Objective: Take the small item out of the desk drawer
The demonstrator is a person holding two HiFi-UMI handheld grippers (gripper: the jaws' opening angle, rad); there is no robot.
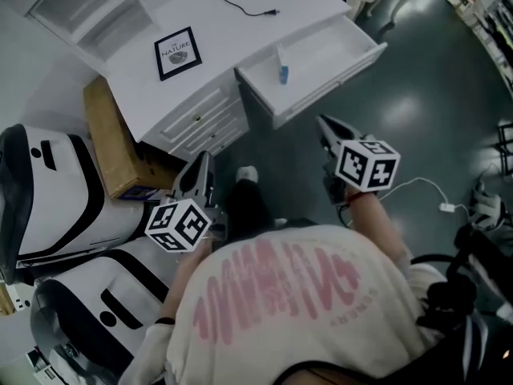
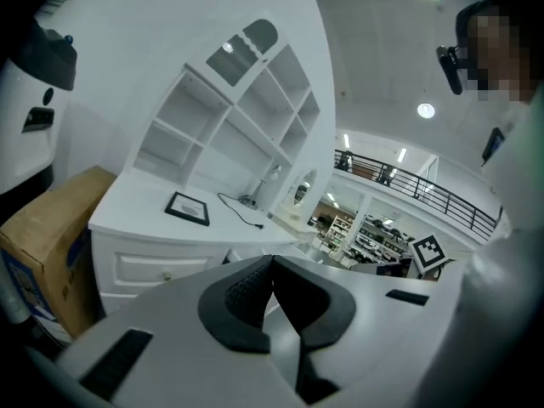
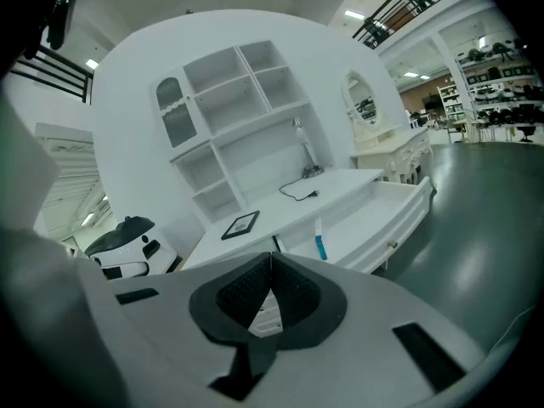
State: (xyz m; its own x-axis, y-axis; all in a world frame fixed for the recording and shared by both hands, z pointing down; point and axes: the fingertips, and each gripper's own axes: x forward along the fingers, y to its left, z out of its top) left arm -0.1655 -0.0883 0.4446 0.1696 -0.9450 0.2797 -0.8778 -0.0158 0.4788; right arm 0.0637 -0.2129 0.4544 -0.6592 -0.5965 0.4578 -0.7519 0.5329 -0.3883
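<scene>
A white desk (image 1: 232, 30) has its wide drawer (image 1: 350, 63) pulled out. Inside lies a small blue-and-white tube-like item (image 1: 283, 66), also seen standing out in the drawer (image 3: 399, 215) as a blue item (image 3: 320, 243) in the right gripper view. My left gripper (image 1: 205, 160) hangs in front of the desk's small drawers, well short of the open drawer; its jaws (image 2: 272, 262) meet with nothing between them. My right gripper (image 1: 325, 123) points at the open drawer from below its front edge, apart from it, jaws (image 3: 271, 257) shut and empty.
On the desk top lie a framed picture (image 1: 177, 52) and a black cable (image 1: 240, 0); a shelf hutch (image 3: 238, 117) rises behind. A cardboard box (image 1: 112, 139) and white-and-black machines (image 1: 48, 207) stand left of the desk. Dark floor (image 1: 417, 111) spreads to the right.
</scene>
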